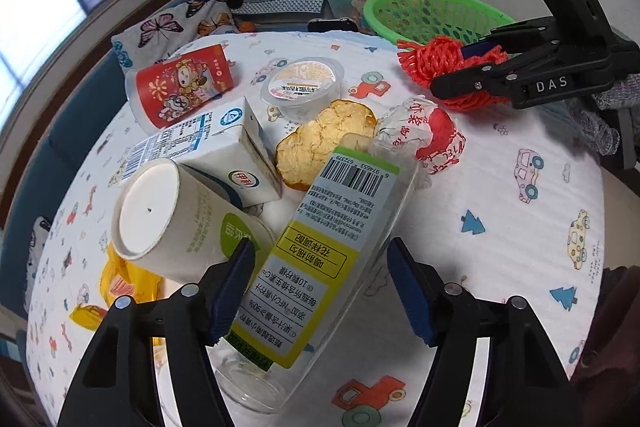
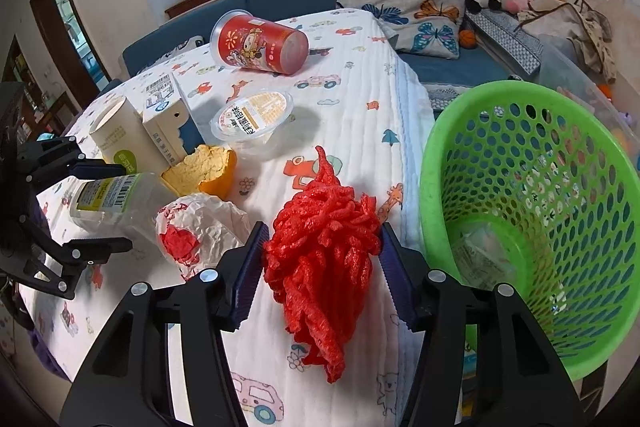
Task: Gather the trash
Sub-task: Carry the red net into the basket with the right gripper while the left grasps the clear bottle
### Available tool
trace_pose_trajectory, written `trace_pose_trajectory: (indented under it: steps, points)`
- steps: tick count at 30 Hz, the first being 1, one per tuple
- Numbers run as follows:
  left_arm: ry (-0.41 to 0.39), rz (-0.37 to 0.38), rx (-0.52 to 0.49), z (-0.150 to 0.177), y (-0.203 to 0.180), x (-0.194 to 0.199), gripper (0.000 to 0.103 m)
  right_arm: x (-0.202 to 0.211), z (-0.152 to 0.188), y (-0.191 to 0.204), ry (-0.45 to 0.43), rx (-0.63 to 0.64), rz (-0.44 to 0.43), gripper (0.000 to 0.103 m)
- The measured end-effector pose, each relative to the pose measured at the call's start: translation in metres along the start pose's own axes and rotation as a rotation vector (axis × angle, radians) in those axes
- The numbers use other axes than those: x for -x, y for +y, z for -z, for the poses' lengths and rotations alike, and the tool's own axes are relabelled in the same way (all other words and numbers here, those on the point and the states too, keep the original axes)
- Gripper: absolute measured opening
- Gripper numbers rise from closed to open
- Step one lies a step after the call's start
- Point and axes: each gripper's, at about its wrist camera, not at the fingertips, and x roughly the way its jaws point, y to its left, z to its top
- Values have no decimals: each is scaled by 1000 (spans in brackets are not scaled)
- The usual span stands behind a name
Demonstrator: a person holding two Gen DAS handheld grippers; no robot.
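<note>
A clear plastic bottle (image 1: 340, 227) with a yellow-green label lies on the cloth between the fingers of my left gripper (image 1: 320, 287). The left pad is against the label, and the right pad stands just off the bottle's clear side, so this gripper is open. My right gripper (image 2: 320, 255) is shut on a red foam net (image 2: 320, 247), with both blue pads pressed into its sides. The net rests on the patterned cloth (image 2: 360, 99) near the table's corner. A green mesh basket (image 2: 452, 147) sits tilted just right of the net, with a clear wrapper inside.
Trash spread over the cloth: a red printed cup (image 1: 180, 87) on its side, a milk carton (image 1: 224, 147), a paper cup (image 1: 168, 215), a lidded pudding tub (image 1: 302, 83), orange peel (image 1: 320, 143), a crumpled wrapper (image 1: 424, 135). Behind are a butterfly pillow (image 2: 408, 7) and plush toys.
</note>
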Motion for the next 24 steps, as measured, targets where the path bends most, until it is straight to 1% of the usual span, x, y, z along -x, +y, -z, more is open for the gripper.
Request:
trace_pose_trajectory:
  steps: [2,4,10,12,18,24]
  points:
    - [-4,-21,-8,1,-6,3,61,1,0,1,-5,2,1,52]
    - [-2,-47,6,2,-11,6,58,3,0,1,-10,4,0,50]
    - [-20,-74,131,5,-9,22,50,17,1,3,-40,6,-10,48]
    - [-34,-55,168,5,-8,29,49,24,0,3,-52,7,-15,48]
    - [-80,-28,230,0,-11,49,47,51,-3,-7,-98,-4,-8,48]
    - [-132,-3,263,-18,-18,65,45,70,-3,-38,-121,-36,60,48]
